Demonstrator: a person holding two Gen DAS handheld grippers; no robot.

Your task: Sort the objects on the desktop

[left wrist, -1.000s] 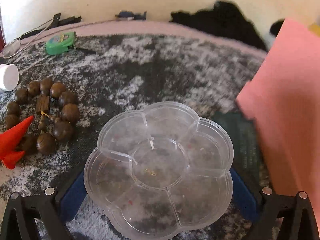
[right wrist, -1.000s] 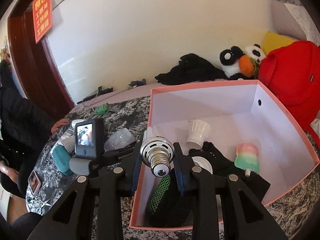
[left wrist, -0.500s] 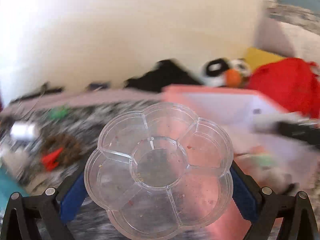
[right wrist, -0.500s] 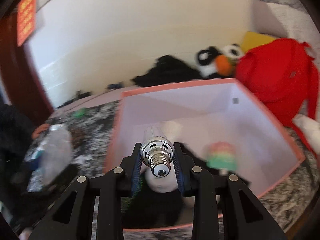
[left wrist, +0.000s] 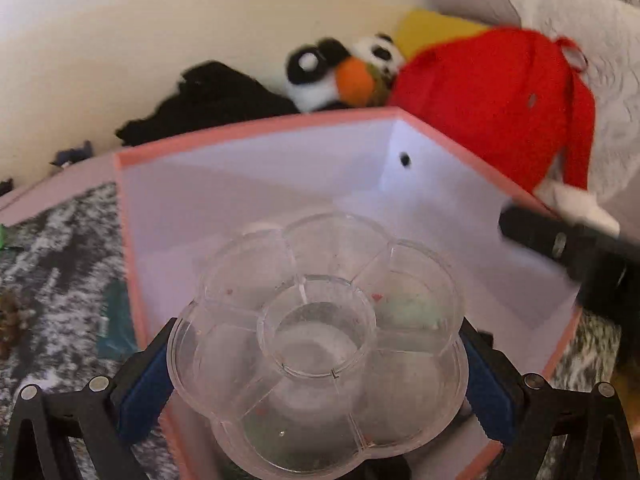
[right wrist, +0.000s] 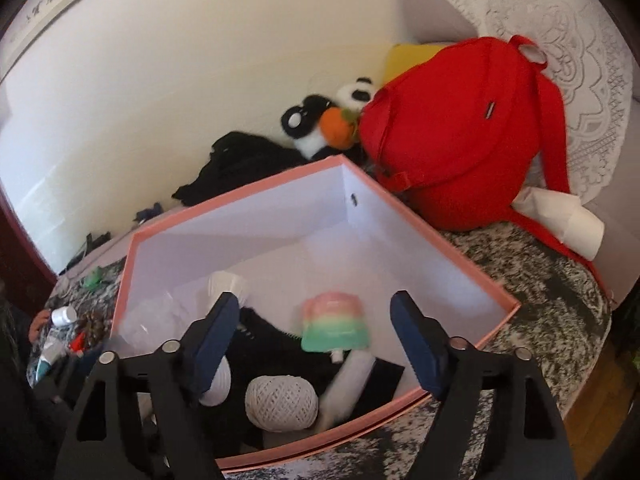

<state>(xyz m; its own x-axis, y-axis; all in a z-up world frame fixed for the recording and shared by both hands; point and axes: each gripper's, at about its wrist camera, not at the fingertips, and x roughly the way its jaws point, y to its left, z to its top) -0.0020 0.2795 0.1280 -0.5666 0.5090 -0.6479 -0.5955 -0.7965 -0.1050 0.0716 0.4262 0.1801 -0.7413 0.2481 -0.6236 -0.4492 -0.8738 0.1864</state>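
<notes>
L gripper (left wrist: pixel 318 354): clenched on clear flower-shaped tray (left wrist: pixel 320 344), blue pads pressing its L + R rims; tray sits lower centre of frame, level, so nothing would tip out. Looks empty bar a few specks.
Tray position: held up over the pink box (left wrist: pixel 256 132), covering its near-left part. My guess: it goes in the box next.
R gripper (right wrist: pixel 316 328): released, jaws have just been opening, nothing between them now. Pads stand wide, lower centre of frame, over the box's near end.
Bulb: prob the white blurred thing (right wrist: pixel 348 384) lower centre, beside the twine ball (right wrist: pixel 282 400); can't be sure, too smeared.
Box contents (R view): pastel pouch (right wrist: pixel 336 324) mid frame, white cap-like thing (right wrist: pixel 226 284) left of centre, black cloth (right wrist: pixel 276 344) under them. Far half bare, so room for the tray there.
Still on desk: beads (right wrist: pixel 94 322) + small bottle (right wrist: pixel 64 315) at far left edge, outside box, unsorted.
Backdrop: red backpack (right wrist: pixel 456 136) upper right, plush panda (right wrist: pixel 320 128) beside it, not part of the job afaict.
Risk: R arm (left wrist: pixel 568 248) shows at right edge of L view, close to the box's right wall; both of us crowd one box, so I shd clear R before lowering tray.
</notes>
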